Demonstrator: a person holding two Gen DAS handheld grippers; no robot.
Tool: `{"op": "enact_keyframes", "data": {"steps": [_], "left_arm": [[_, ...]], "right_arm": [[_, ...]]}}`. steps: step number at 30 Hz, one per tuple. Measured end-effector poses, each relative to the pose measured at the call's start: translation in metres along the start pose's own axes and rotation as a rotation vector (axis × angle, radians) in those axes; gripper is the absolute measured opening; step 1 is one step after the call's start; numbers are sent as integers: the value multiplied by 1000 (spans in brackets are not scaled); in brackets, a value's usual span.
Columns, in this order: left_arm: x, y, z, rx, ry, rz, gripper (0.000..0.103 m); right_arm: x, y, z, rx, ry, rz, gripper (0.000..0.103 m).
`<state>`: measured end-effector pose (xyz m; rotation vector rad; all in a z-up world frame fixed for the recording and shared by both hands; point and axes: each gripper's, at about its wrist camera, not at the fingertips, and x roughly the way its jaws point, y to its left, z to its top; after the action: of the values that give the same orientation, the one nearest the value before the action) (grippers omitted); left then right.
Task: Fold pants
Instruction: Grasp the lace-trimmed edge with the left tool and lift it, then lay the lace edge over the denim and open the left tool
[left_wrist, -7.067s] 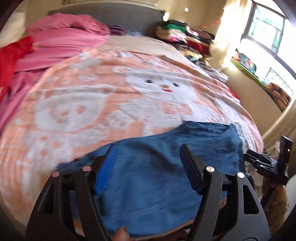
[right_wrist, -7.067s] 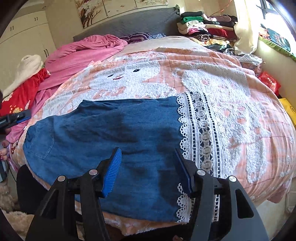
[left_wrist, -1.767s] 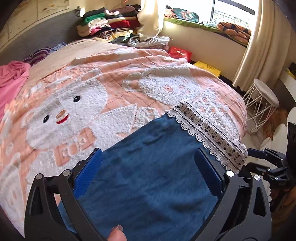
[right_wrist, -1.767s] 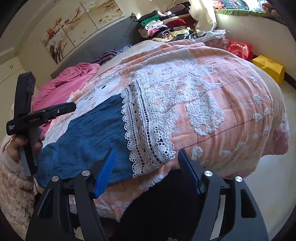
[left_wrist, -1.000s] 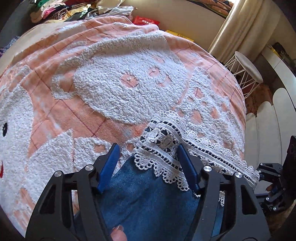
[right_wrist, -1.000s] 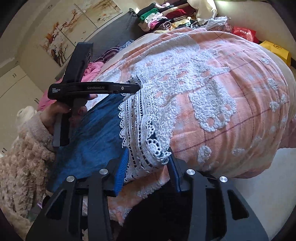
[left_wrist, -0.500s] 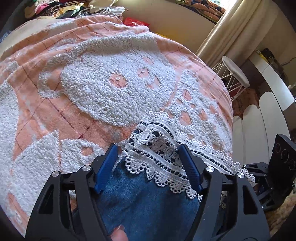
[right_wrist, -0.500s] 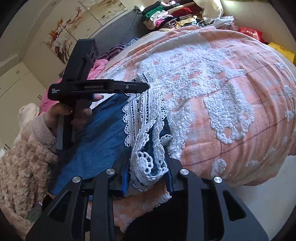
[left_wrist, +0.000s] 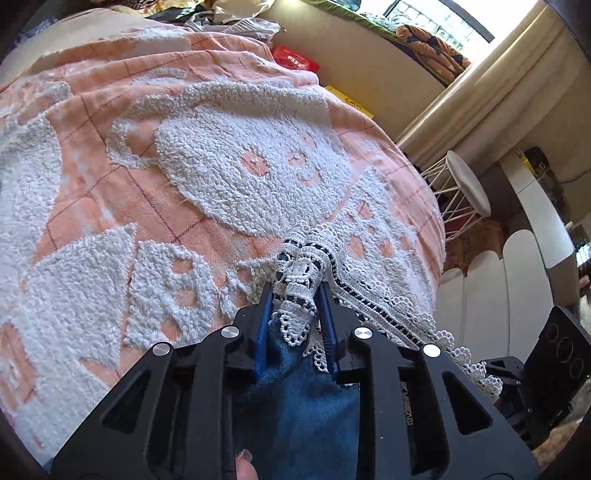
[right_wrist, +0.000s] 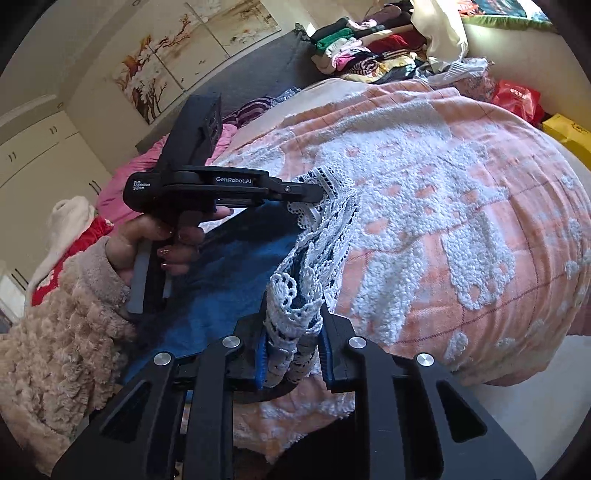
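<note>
Peach bedspread, white stool, pink quilt.

One pants, two hand-held grippers, one blanket, one stool.

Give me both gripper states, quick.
Left gripper: shut on the lace hem of the pants.
Right gripper: shut on the lace hem too.

pants: blue denim with white lace hem | state: hem bunched and pinched at two corners, lifted off the peach bear-pattern blanket | pose: lace edge drawn up between the two held corners, denim body flat | place: on the blanket's near edge, lace end toward its middle
</note>
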<state>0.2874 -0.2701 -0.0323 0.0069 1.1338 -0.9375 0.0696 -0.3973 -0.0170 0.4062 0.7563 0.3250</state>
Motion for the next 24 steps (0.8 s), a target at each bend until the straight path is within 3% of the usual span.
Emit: {"op": "enact_keyframes", "data": {"steps": [7,15,24], "left_arm": [[-52,2,-22,-33,-113,-61,15],[-132,30,-65,-68,-256,-74,15],[-180,95,-129,-220,-340,-54,16]], "right_arm": [[-7,50,7,-99,-14,27,21],[-1,131,9,-239,1,113,21],[62,223,-23,-411,139,193,21]]}}
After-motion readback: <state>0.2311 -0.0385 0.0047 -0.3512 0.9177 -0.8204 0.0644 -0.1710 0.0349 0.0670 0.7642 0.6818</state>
